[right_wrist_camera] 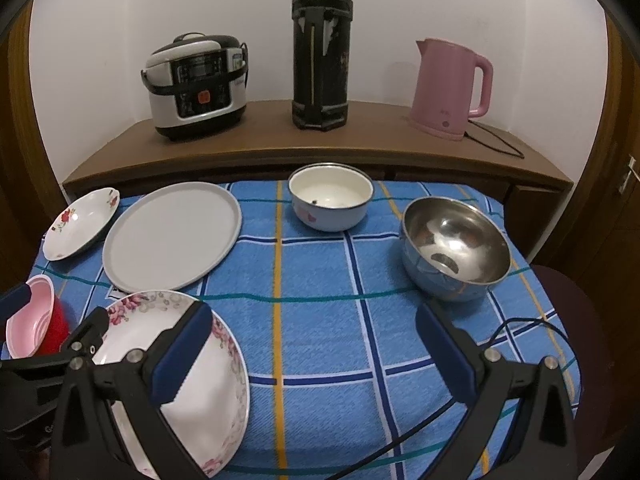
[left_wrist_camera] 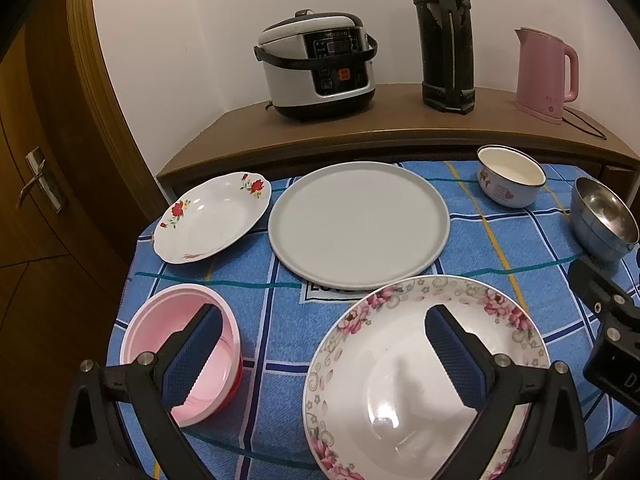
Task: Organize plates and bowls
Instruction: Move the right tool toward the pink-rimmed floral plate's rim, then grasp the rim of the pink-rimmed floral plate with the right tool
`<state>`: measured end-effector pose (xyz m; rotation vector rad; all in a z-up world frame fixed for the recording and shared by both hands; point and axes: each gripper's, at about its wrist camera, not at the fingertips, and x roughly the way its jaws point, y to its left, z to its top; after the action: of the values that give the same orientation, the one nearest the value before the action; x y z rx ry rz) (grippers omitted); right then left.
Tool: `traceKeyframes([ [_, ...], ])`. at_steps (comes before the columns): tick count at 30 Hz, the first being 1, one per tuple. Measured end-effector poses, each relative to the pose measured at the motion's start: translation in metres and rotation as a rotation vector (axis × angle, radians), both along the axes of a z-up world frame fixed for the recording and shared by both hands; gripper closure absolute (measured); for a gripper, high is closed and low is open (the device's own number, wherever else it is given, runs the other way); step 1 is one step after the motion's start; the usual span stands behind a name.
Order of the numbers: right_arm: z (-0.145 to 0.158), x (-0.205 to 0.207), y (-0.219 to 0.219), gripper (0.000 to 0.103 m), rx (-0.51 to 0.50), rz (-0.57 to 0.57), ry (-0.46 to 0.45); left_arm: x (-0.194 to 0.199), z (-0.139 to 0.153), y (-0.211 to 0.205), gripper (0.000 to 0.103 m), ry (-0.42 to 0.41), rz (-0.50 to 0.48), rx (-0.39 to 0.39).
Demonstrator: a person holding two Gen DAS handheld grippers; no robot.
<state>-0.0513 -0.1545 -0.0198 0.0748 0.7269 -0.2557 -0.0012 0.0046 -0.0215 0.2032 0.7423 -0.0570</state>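
Note:
On the blue checked cloth lie a plain grey plate [left_wrist_camera: 358, 226] [right_wrist_camera: 172, 236], a white plate with red flowers [left_wrist_camera: 212, 216] [right_wrist_camera: 82, 228], a pink-flowered deep plate [left_wrist_camera: 400, 376] [right_wrist_camera: 200, 396], a pink bowl [left_wrist_camera: 188, 344] [right_wrist_camera: 30, 320], a white enamel bowl [left_wrist_camera: 510, 178] [right_wrist_camera: 330, 202] and a steel bowl [left_wrist_camera: 604, 220] [right_wrist_camera: 456, 246]. My left gripper [left_wrist_camera: 322, 328] is open and empty, hovering between the pink bowl and the pink-flowered plate. My right gripper [right_wrist_camera: 312, 332] is open and empty, above the bare cloth in front of the steel bowl.
A wooden shelf [right_wrist_camera: 280, 136] behind the table holds a rice cooker [right_wrist_camera: 196, 84], a black thermos [right_wrist_camera: 322, 48] and a pink kettle [right_wrist_camera: 452, 88]. A door [left_wrist_camera: 40, 184] stands at the left. The right gripper's body [left_wrist_camera: 608, 320] shows at the left view's right edge.

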Motion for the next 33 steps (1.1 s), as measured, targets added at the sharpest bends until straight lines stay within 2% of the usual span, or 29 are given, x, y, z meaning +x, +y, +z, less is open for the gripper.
traceKeyframes([
  [13,-0.002,0.001,0.001,0.000,-0.001,0.008,0.004,0.000,-0.003,0.003,0.000,0.006,-0.001,0.002],
  [17,-0.002,-0.001,-0.001,0.001,0.001,0.032,-0.008,-0.002,-0.005,0.018,0.000,0.029,0.000,-0.032],
  [19,-0.002,-0.003,-0.005,0.006,0.012,0.045,-0.019,-0.007,-0.006,0.030,0.001,0.031,0.005,-0.048],
  [21,-0.003,-0.003,-0.010,0.026,0.048,0.073,-0.019,-0.014,-0.006,0.037,0.001,0.013,-0.007,-0.045],
  [24,-0.008,-0.002,-0.012,0.041,0.098,0.128,-0.004,-0.023,-0.006,0.042,0.001,0.005,-0.065,-0.060],
  [27,-0.016,-0.005,-0.012,0.052,0.136,0.192,0.000,-0.032,-0.006,0.048,0.014,0.009,-0.137,-0.144],
  [30,-0.024,-0.008,-0.010,0.061,0.179,0.233,0.000,-0.032,-0.011,0.049,0.032,0.047,-0.192,-0.213],
  [32,-0.031,-0.005,-0.009,0.066,0.212,0.251,0.020,-0.029,-0.018,0.047,0.058,0.081,-0.214,-0.223],
  [33,-0.034,-0.004,-0.009,0.074,0.231,0.261,0.028,-0.028,-0.021,0.047,0.063,0.096,-0.219,-0.225],
])
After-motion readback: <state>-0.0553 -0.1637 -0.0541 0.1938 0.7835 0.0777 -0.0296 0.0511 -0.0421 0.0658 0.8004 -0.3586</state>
